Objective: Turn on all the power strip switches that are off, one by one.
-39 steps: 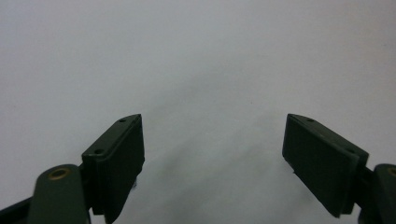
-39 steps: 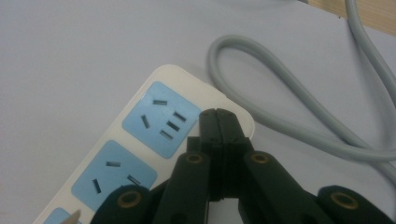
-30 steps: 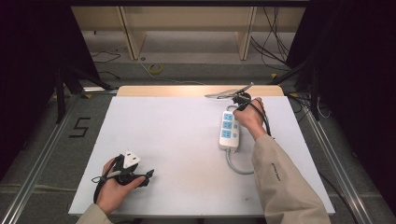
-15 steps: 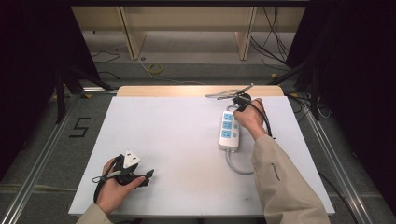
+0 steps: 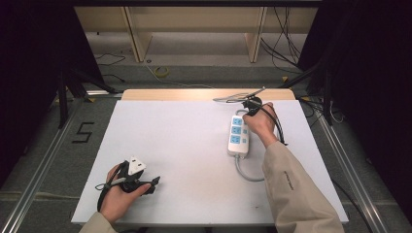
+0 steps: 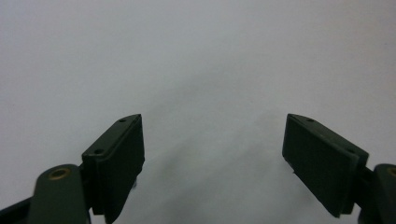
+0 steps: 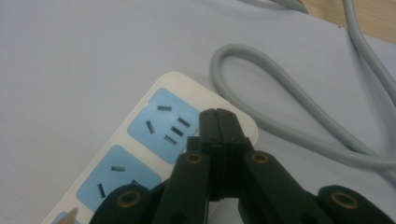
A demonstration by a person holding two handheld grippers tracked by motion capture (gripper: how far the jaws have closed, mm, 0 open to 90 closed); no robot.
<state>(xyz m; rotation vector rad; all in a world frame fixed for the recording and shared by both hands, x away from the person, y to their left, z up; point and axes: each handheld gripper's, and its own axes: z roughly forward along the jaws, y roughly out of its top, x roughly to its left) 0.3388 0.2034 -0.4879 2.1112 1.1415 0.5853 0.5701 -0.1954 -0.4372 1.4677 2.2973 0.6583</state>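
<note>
One power strip [image 5: 237,136] with three blue sockets; one grey cable [image 7: 299,112]; two tongs.

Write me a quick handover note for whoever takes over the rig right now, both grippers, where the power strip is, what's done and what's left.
Left gripper: jaws wide open, empty, low over bare white table at the near left.
Right gripper: jaws shut, nothing between them, tips over the far end of the power strip beside its end socket.
Power strip: lies flat at the right of the table, three blue socket faces up, nothing plugged in. Its grey cable loops past the far end.
Done: right gripper brought to the strip.
Left: probably pressing or shifting the strip; the aim cannot be told from here.
</note>
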